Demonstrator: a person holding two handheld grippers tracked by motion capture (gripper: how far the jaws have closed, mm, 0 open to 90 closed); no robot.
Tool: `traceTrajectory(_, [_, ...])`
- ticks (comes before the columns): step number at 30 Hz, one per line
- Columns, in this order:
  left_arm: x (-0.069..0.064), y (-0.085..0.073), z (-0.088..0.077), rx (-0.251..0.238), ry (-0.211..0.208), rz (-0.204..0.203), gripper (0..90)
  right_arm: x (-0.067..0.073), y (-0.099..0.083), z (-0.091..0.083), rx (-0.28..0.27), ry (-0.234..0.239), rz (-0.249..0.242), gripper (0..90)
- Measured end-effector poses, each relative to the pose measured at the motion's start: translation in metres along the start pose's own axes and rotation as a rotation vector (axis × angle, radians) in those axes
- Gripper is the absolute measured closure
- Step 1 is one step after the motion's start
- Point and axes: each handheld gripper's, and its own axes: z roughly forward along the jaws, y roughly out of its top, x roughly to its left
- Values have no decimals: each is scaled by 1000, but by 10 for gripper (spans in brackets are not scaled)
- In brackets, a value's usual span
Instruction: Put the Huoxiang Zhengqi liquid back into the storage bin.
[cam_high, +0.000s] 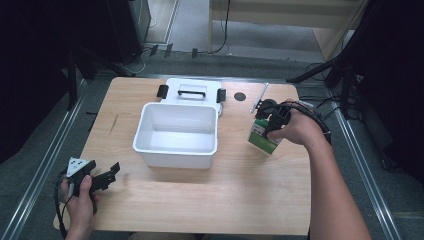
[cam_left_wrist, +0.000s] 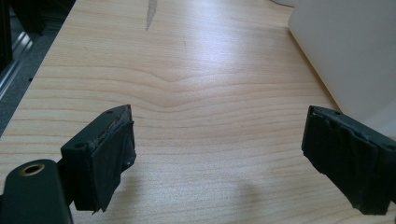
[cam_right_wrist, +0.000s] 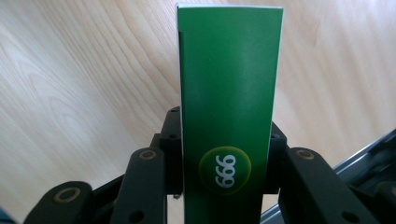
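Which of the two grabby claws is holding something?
The right gripper, on the far right side of the table, is clamped on a green box. The left gripper near the front corner is wide open with nothing between its jaws.

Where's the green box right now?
The green box sits clamped in the right hand-held gripper, right of the open white bin, low over the table.

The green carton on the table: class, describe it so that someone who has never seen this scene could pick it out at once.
Start at the white open storage box in the middle of the wooden table. Look to its right, where the person's right claw is shut on a small green carton. It is the table's one green item, with a round logo reading 999.
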Motion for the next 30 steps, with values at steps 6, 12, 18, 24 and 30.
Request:
traceTrajectory(6, [0,0,0,-1,-1,2,103,5,3,-4,-25,-13,-153,642])
traceTrajectory(12, [1,0,0,5,-5,4,104,4,7,-9,-55,14,-262,644])
traceTrajectory(18, [1,1,0,3,-2,-5,103,9,17,-21,-52,51,-378,643])
traceTrajectory(24, [1,1,0,2,-3,-5,103,11,23,-32,-58,59,-367,642])
traceTrajectory(30, [1,1,1,3,0,-2,104,7,29,-43,-55,74,-375,642])
